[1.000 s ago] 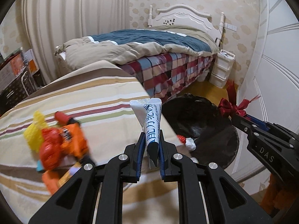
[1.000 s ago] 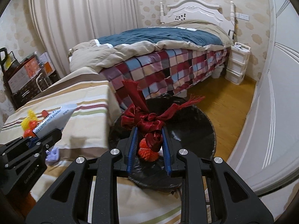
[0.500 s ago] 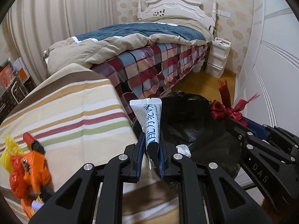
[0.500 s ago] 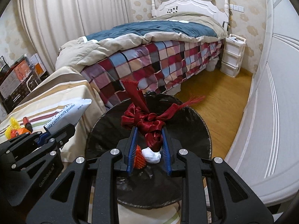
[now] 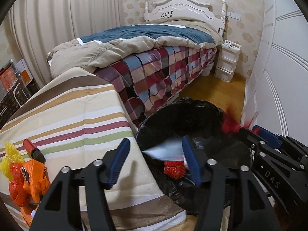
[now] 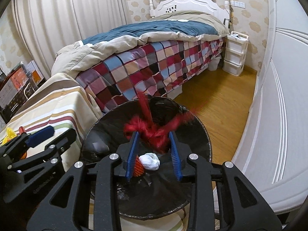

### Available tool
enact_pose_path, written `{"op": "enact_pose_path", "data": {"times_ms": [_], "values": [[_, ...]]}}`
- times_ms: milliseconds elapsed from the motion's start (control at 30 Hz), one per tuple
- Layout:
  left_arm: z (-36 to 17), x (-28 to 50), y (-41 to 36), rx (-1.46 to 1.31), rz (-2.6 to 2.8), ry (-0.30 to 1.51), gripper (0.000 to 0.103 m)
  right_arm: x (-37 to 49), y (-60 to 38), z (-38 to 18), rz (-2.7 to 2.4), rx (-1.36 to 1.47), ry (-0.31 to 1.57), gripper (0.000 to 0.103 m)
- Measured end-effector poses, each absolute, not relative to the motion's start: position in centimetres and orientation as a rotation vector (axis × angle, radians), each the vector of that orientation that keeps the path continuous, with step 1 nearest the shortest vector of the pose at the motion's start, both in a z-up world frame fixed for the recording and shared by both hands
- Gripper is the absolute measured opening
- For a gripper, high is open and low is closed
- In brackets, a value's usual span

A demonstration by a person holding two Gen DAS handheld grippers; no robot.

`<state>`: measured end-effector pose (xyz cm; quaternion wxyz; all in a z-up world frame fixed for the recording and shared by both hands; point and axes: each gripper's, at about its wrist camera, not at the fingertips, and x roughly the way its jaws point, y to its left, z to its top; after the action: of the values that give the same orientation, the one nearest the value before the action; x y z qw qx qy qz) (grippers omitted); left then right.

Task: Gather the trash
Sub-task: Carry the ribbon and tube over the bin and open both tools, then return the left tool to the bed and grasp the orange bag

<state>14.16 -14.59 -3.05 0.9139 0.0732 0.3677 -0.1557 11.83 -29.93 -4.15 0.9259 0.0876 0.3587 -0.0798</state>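
Jaws on both grippers have just been opening: the left gripper stands wide, its white packet slipping free at two o'clock; the right gripper is parted, the red ribbon bow loose at twelve. Both drop toward the black-lined bin directly below.
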Motion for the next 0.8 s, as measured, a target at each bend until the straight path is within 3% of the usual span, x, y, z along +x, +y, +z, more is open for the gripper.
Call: {"op": "enact_pose_path", "data": {"times_ms": [100, 300, 500, 800], "values": [[-2.8, 14.0, -14.3, 0.143, -0.313, 0.745, 0.073, 11.6, -30.1, -4.0, -0.171, 0.180, 0.733, 0.034], [-2.0, 13.2, -13.7, 0.157, -0.289, 0.720, 0.079, 10.8, -29.8, -3.1, -0.182, 0.165, 0.713, 0.047], [-1.0, 11.8, -11.4, 0.142, -0.253, 0.725, 0.081, 9.5, -28.7, -2.2, -0.169, 0.152, 0.693, 0.056], [-0.6, 8.4, -7.0, 0.120, -0.200, 0.728, 0.081, 6.9, -24.9, -1.9, -0.103, 0.127, 0.700, 0.057]]}}
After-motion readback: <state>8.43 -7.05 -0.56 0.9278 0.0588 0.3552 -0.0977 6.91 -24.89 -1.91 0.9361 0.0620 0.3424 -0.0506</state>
